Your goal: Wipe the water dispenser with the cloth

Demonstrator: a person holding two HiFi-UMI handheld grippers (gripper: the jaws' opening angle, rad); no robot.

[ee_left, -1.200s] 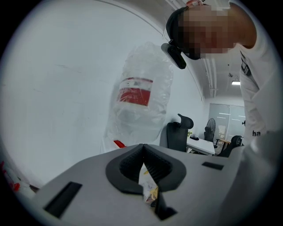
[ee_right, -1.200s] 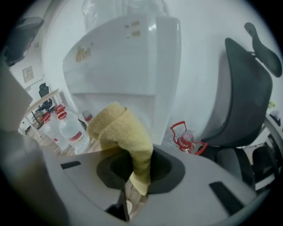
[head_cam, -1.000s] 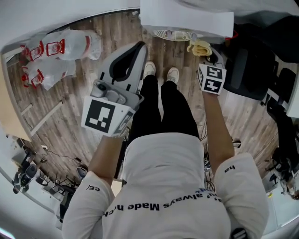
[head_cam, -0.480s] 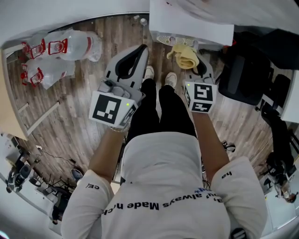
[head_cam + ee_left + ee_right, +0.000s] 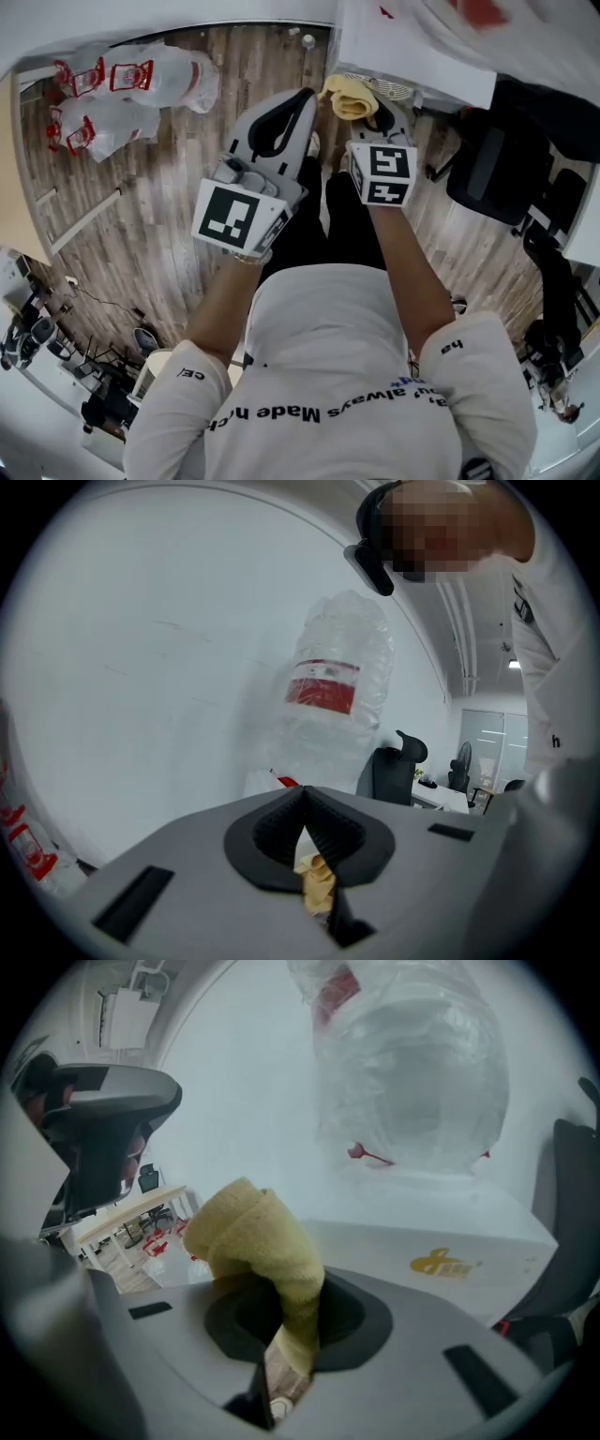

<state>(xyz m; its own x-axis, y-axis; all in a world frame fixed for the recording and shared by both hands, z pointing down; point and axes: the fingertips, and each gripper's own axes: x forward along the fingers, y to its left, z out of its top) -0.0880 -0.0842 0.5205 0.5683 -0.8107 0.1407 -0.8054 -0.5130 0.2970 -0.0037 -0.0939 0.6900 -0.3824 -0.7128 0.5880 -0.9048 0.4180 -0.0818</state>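
Between the jaws of the right gripper (image 5: 292, 1335) the yellow cloth (image 5: 258, 1232) is clamped, its folded bulk rising above them. Just ahead lies the white top of the water dispenser (image 5: 441, 1241), with the big bottle (image 5: 412, 1072) standing on it. Cloth and casing look apart, so the step in hand is probably the approach. The wipe would go best with the loose fold laid flat on the panel, the hard jaws held off the plastic, and steady, overlapping strokes. Beside it, the left gripper (image 5: 305, 799) has its jaws closed tip to tip on nothing. A yellow sliver shows through the gap lower down, seemingly the cloth beyond. Spare bottles (image 5: 122, 84) lie on the wooden floor (image 5: 169, 234), well off to the left.
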